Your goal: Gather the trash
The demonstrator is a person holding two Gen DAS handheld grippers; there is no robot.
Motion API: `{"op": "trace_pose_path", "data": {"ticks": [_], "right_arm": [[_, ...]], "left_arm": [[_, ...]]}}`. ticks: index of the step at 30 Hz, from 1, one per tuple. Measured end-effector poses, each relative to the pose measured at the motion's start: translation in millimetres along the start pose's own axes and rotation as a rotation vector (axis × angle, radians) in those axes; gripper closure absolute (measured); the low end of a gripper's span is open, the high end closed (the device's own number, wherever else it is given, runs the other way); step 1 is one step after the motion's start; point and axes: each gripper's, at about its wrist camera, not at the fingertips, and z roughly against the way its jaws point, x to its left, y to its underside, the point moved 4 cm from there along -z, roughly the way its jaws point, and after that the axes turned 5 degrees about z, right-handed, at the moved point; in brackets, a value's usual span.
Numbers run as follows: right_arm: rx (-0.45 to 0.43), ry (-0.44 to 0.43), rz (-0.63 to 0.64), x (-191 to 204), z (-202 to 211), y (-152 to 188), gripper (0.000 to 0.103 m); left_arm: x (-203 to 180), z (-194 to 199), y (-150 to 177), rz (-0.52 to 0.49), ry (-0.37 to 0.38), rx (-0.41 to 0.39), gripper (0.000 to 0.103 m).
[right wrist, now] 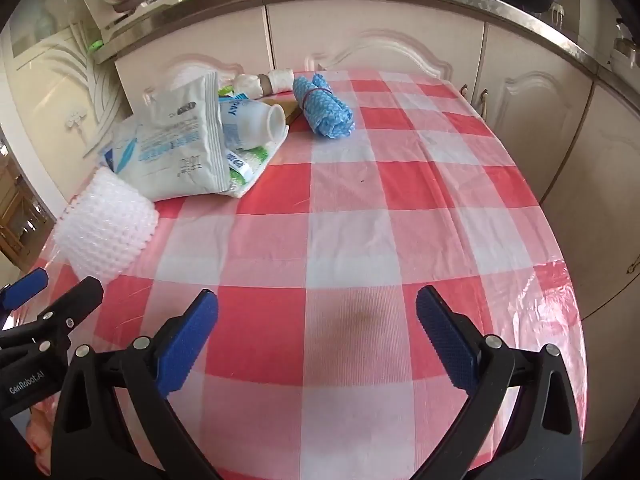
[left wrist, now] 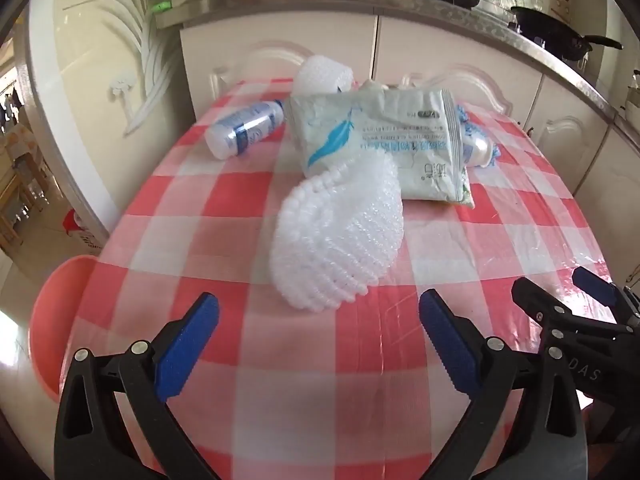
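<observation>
Both claws stand over the near end of the bench (right wrist: pixel 360 240), which is covered in a red-and-white checked cloth under clear film. The left claw (left wrist: pixel 318 344) has its jaws spread wide with nothing between them; only cloth shows in the gap. The right claw (right wrist: pixel 316 342) is likewise wide open and holds nothing. The landmark is the large white pouch with a blue feather print (left wrist: pixel 372 140), lying crumpled toward the far end of the bench. A curled sheet of bubble wrap (left wrist: pixel 340 236) lies on the near side of the pouch, touching its edge, just ahead of the left claw. A second roll of bubble wrap (left wrist: pixel 322 76) sits behind the pouch. A white bottle with a blue label (left wrist: pixel 244 130) lies on its side to the left of the pouch. An open-mouthed white bottle (right wrist: pixel 256 124) lies against the right of the pouch, over a green-and-white wrapper (right wrist: pixel 250 164). A rolled blue cloth (right wrist: pixel 324 106) lies further right of the pouch, apart from it. A pink basin (left wrist: pixel 48 320) sits below the bench's left edge, well nearer than the pouch.
</observation>
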Motion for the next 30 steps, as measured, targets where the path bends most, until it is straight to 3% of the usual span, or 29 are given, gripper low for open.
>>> {"op": "trace_pose_path", "data": {"ticks": [5, 18, 30], "right_arm": [[-0.129, 0.035, 0.015, 6, 53, -5, 0.003], [-0.444, 0.033, 0.072, 31, 187, -20, 0.003], [-0.642, 0.052, 0.116, 47, 265, -20, 0.003]], "left_arm": [[16, 36, -14, 0.022, -0.013, -0.07, 0.005], [31, 129, -3, 0.058, -0.065, -0.252, 0.005], [37, 179, -2, 0.051, -0.064, -0.354, 0.005]]}}
